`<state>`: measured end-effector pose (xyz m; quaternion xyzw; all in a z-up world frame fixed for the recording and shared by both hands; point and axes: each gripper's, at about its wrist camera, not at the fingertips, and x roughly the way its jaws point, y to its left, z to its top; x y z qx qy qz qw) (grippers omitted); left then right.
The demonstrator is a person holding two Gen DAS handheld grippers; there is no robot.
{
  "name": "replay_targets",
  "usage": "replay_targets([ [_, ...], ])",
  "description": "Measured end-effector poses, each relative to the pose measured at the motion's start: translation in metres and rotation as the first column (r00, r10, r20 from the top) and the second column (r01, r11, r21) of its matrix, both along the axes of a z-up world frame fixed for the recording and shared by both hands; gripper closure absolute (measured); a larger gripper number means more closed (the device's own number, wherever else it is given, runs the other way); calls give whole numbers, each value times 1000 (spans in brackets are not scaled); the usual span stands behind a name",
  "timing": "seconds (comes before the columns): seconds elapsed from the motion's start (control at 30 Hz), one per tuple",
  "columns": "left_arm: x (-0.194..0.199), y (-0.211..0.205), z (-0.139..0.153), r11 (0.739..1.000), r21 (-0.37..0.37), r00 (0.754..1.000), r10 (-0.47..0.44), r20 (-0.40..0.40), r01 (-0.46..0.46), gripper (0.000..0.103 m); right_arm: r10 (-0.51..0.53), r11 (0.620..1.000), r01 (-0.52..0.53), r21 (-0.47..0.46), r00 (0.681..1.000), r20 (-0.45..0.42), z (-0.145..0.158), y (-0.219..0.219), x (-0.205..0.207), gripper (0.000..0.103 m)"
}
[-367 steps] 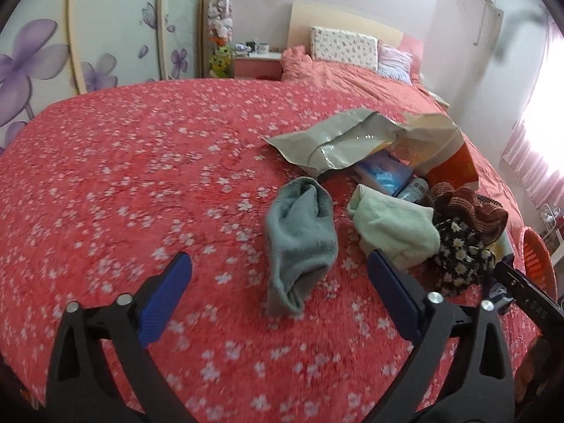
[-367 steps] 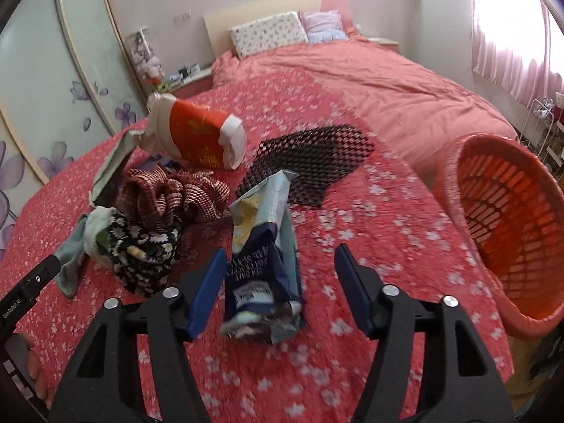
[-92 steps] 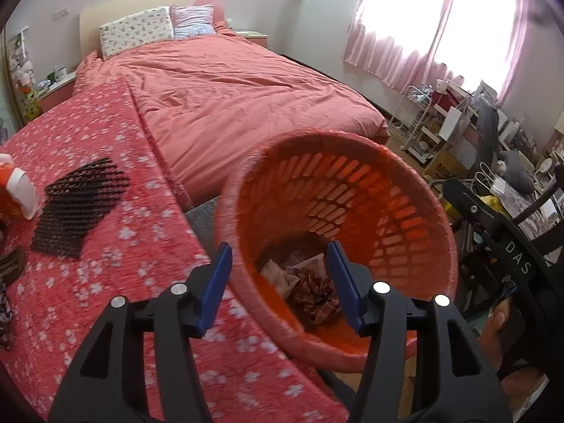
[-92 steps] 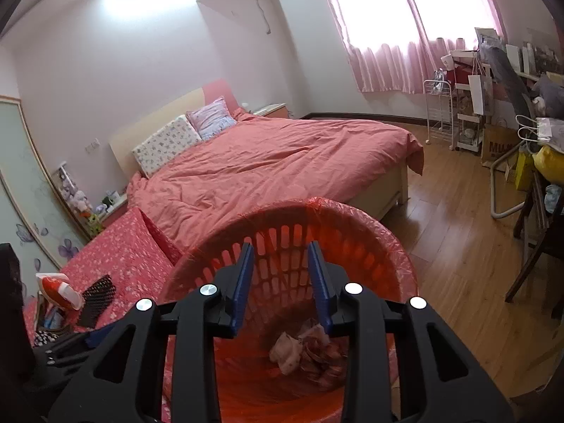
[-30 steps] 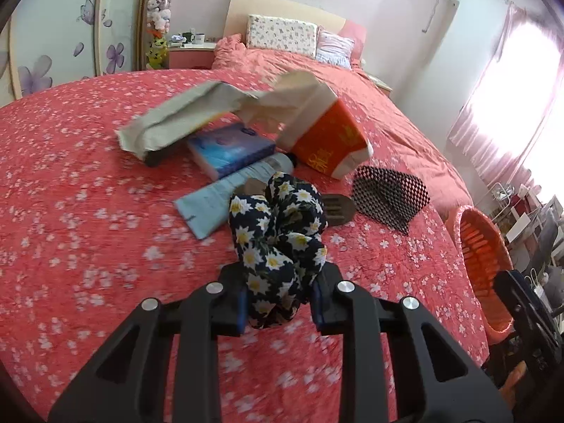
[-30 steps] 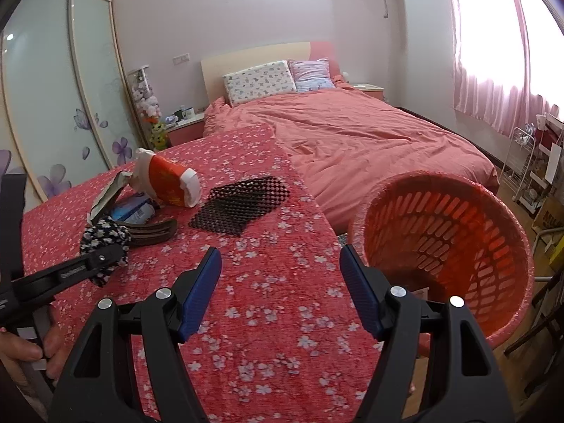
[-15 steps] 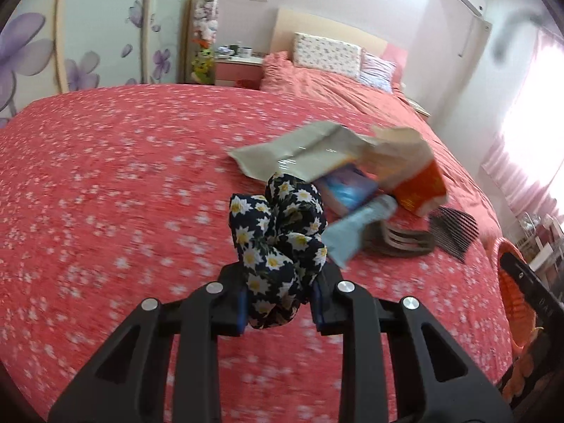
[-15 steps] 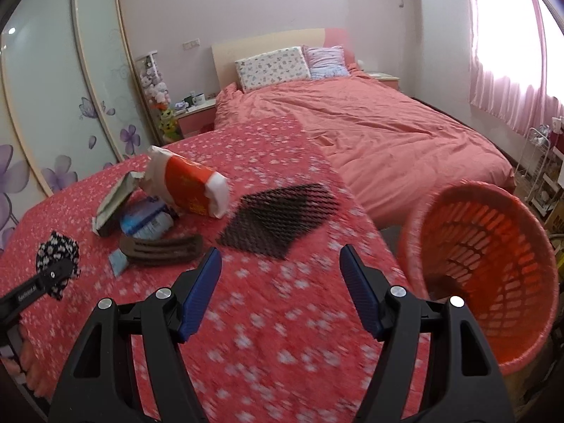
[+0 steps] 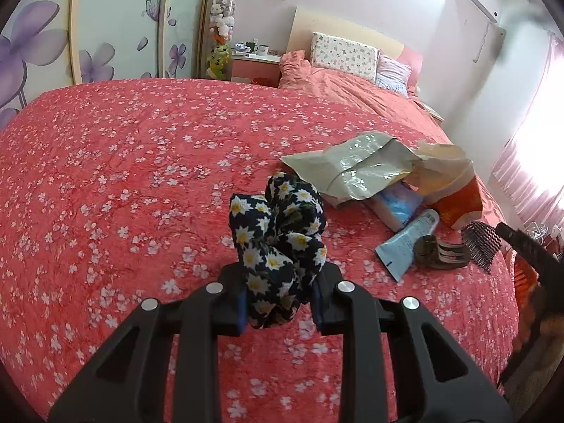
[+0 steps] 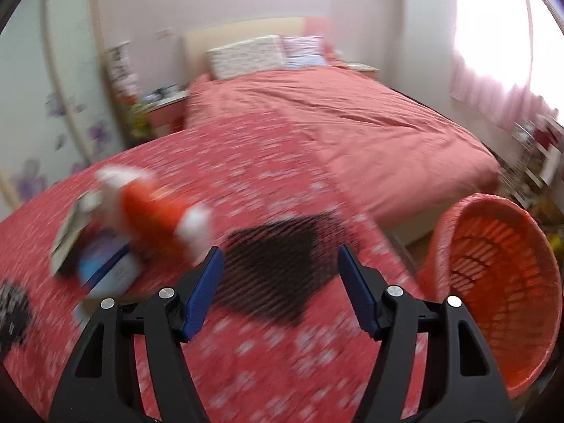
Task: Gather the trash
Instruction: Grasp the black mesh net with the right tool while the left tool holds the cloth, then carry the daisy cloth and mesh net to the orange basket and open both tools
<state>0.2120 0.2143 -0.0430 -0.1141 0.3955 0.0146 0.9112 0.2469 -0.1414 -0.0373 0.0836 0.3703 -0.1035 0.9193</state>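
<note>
My left gripper (image 9: pixel 278 303) is shut on a dark daisy-print cloth (image 9: pixel 278 236) and holds it above the red flowered cover (image 9: pixel 123 176). To its right lie a grey-green mailer bag (image 9: pixel 356 165), an orange-and-white bag (image 9: pixel 454 194), a blue packet (image 9: pixel 398 204), a light blue tube (image 9: pixel 409 243), a brown hair clip (image 9: pixel 440 253) and a black mesh piece (image 9: pixel 481 243). My right gripper (image 10: pixel 282 292) is open and empty, just above the black mesh (image 10: pixel 278 268); this view is blurred. The orange basket (image 10: pixel 500 282) stands at the right, beside the cover's edge.
A bed with a pink duvet (image 10: pixel 335 120) and pillows (image 9: pixel 343 56) lies beyond. A nightstand (image 9: pixel 253 65) and flowered wardrobe doors (image 9: pixel 105 35) are at the back left. The other gripper's black body (image 9: pixel 528 250) shows at the right edge.
My left gripper, still holding the daisy cloth, has swung left, so the trash pile sits further right. My right gripper has moved forward and down towards the black mesh, which now lies between its fingers.
</note>
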Motion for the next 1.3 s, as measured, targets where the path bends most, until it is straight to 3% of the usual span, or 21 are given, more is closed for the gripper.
replay_targets([
  [0.13, 6, 3, -3, 1000, -6, 1000, 0, -6, 0, 76, -11, 999, 13, 35, 998, -59, -14, -13, 20, 27],
  [0.3, 10, 1, -7, 1000, -10, 1000, -2, -14, 2, 76, 6, 1000, -2, 29, 993, -119, -33, -12, 26, 25],
  [0.47, 12, -1, -9, 1000, -10, 1000, -6, -20, 6, 76, 85, 995, -80, 51, 992, -93, -27, -3, 20, 55],
  [0.67, 12, -2, -9, 1000, -10, 1000, -5, -21, 5, 76, 105, 993, -100, 67, 992, -73, -25, -4, 16, 89],
  [0.83, 10, -3, -7, 1000, -7, 1000, -8, -18, 8, 76, 110, 990, -104, 98, 993, -50, -22, -8, 8, 94],
  [1.3, -11, -27, 19, 999, 8, 998, -46, 30, 46, 76, 93, 989, -100, 112, 994, 65, 9, -26, -31, 95],
])
